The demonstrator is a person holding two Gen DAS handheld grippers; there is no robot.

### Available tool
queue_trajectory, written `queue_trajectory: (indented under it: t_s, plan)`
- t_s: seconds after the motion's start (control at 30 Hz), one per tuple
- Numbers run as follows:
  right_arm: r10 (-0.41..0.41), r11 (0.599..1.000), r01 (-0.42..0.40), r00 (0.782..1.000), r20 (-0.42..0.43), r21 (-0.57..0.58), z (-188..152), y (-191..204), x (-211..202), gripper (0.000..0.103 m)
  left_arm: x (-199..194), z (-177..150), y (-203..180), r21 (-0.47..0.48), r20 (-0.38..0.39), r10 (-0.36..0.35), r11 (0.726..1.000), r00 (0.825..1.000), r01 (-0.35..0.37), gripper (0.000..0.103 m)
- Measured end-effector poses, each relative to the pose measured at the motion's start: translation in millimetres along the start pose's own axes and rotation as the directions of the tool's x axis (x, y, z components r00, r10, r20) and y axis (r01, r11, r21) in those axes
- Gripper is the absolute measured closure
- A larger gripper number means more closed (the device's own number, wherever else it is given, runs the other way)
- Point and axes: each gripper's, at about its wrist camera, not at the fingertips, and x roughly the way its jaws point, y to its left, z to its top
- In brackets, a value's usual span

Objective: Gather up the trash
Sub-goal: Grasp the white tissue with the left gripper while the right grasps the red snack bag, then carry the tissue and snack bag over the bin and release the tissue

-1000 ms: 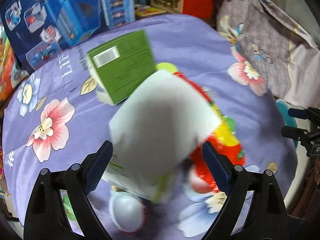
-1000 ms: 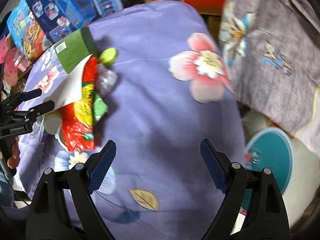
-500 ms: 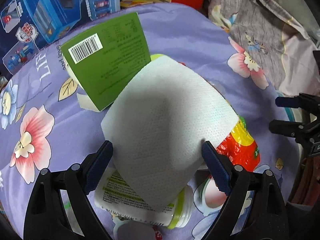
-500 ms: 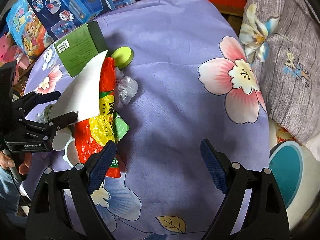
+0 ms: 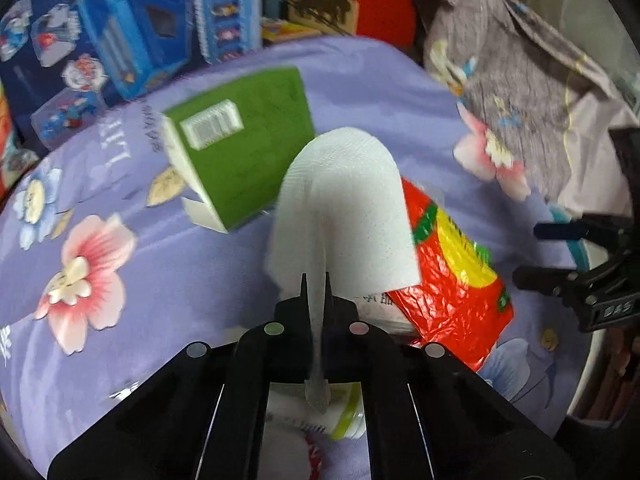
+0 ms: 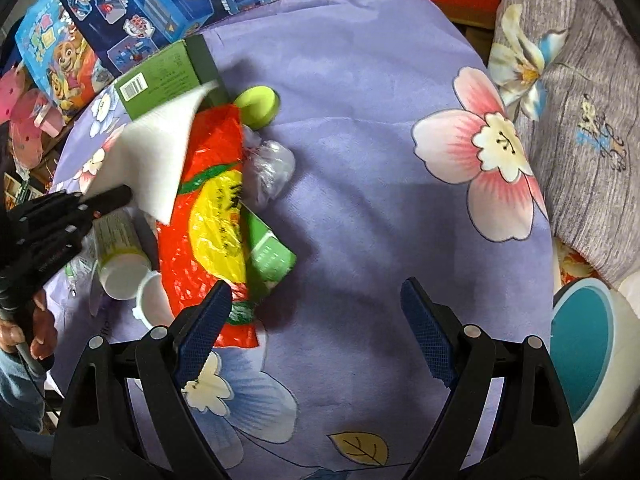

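Observation:
My left gripper is shut on a white paper napkin, which folds up over the pinch; the right wrist view shows the same gripper and napkin at the left. Under the napkin lie a red and yellow snack bag, a green box and a white bottle. A lime green lid and a crumpled clear wrapper sit beside the bag. My right gripper stands open above bare purple cloth, right of the bag.
All the trash lies on a purple flowered cloth. A white bin with a teal liner stands at the right edge. Blue toy boxes stack behind, and a grey printed fabric lies at the right. A hand shows at lower left.
My left gripper has shut on the napkin, which now folds upward between its fingers instead of lying flat. The right gripper stays open and has shifted toward the snack bag.

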Motion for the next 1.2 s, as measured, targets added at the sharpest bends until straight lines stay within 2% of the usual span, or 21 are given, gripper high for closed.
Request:
queue_trajectory:
  t_s: [0.13,0.27,0.43,0.57,0.77,0.87,1.2]
  plan:
    - [0.008,0.999,-0.007,1.0,0.012,-0.042,10.0,20.5,0.0,0.021,-21.3,-1.9,16.1,-0.046,0.044,0.033,0.998,0.998,-0.031,0.099]
    - [0.032,0.995,-0.031,0.999,0.017,-0.097,20.8,49.4,10.8,0.021,-29.6,-10.6,29.7,-0.091,0.051,0.055,0.995,0.997,-0.05,0.099]
    - [0.04,0.99,-0.039,0.999,0.008,-0.134,30.6,74.6,31.8,0.021,-32.1,-22.8,42.7,-0.136,0.04,0.047,0.99,0.998,-0.041,0.099]
    - [0.028,0.988,-0.023,0.999,0.037,-0.152,34.2,84.3,41.7,0.021,-31.6,-27.3,47.4,-0.156,0.037,0.034,0.987,0.999,-0.028,0.099]
    - [0.04,0.983,-0.032,0.998,0.041,-0.179,31.4,88.0,37.7,0.073,-28.9,-27.8,49.0,-0.169,0.03,0.018,0.986,0.999,-0.013,0.099]
    - [0.043,0.984,-0.032,0.998,0.056,-0.176,28.9,86.8,28.7,0.078,-34.1,-26.2,45.1,-0.169,0.042,0.012,0.986,0.999,-0.004,0.099]
    - [0.051,0.99,-0.031,0.989,0.138,-0.14,11.8,59.6,-22.6,0.08,-56.2,-14.3,3.2,-0.099,0.076,-0.029,0.994,0.997,0.037,0.099]
